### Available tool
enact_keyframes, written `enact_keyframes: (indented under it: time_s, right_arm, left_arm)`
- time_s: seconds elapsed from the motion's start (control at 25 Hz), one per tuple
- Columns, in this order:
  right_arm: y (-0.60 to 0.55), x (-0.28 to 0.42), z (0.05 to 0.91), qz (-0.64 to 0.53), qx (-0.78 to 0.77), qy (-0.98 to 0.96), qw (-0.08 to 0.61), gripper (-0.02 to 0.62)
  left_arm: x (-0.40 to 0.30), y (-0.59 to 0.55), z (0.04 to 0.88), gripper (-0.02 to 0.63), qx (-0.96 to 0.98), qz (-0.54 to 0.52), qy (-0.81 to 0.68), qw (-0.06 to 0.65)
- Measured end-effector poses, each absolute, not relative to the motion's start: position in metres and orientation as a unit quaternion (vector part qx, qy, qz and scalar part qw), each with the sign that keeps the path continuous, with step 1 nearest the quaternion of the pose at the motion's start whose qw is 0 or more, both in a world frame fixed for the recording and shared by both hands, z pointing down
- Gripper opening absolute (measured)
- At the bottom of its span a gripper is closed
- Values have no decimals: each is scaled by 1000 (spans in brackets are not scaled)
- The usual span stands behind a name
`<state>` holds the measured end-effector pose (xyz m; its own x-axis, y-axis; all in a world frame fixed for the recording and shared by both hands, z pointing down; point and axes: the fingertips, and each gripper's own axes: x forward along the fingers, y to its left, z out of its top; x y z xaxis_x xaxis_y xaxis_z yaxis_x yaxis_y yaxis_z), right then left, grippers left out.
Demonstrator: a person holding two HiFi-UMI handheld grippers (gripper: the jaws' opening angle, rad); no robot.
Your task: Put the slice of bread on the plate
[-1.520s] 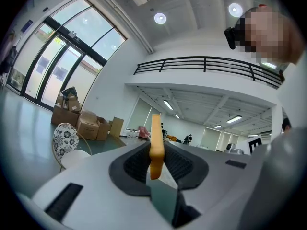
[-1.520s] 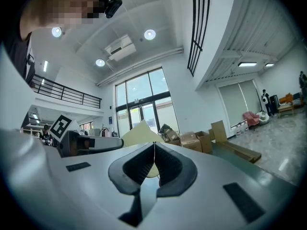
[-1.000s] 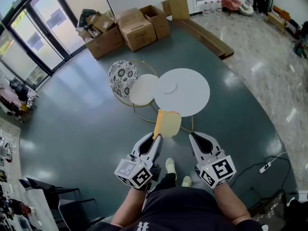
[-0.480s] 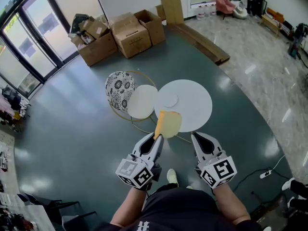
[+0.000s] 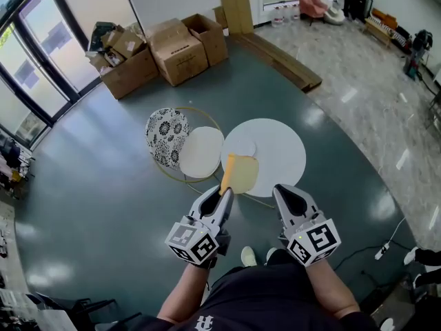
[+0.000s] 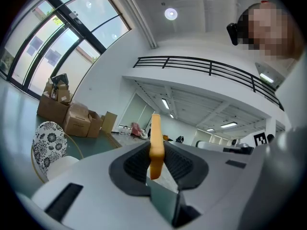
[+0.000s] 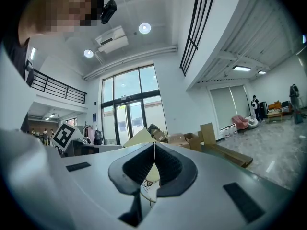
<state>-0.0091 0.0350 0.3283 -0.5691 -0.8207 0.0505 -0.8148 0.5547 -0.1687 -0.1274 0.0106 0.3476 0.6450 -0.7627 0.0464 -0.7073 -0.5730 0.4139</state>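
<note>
A yellowish slice of bread (image 5: pixel 239 173) stands on edge in my left gripper (image 5: pixel 224 197), which is shut on its lower corner. It hangs in the air over the near rim of a round white table (image 5: pixel 275 158). A small white plate (image 5: pixel 245 145) lies on that table just beyond the bread, partly hidden by it. In the left gripper view the bread (image 6: pixel 156 143) shows edge-on, pinched between the dark pads (image 6: pixel 135 163). My right gripper (image 5: pixel 282 193) floats to the right of the bread, shut with nothing in it; its jaws (image 7: pixel 154 150) meet in a thin line.
A smaller cream round table (image 5: pixel 200 152) and a black-and-white patterned chair (image 5: pixel 165 135) stand left of the white table. Cardboard boxes (image 5: pixel 172 43) and wooden boards (image 5: pixel 275 52) lie farther back on the dark green floor. A cable (image 5: pixel 393 243) trails at the right.
The person has walked toward the white table, so it and the plate sit closer under the grippers. Both grippers went forward together, the left still holding the bread.
</note>
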Motion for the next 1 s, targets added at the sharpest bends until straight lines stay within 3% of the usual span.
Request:
enact_keyframes:
  time_s: [1.0]
  right_arm:
    - [-145, 24, 373, -133, -416, 900, 8, 6]
  left_arm:
    - [-87, -164, 421, 89, 855, -25, -439, 277]
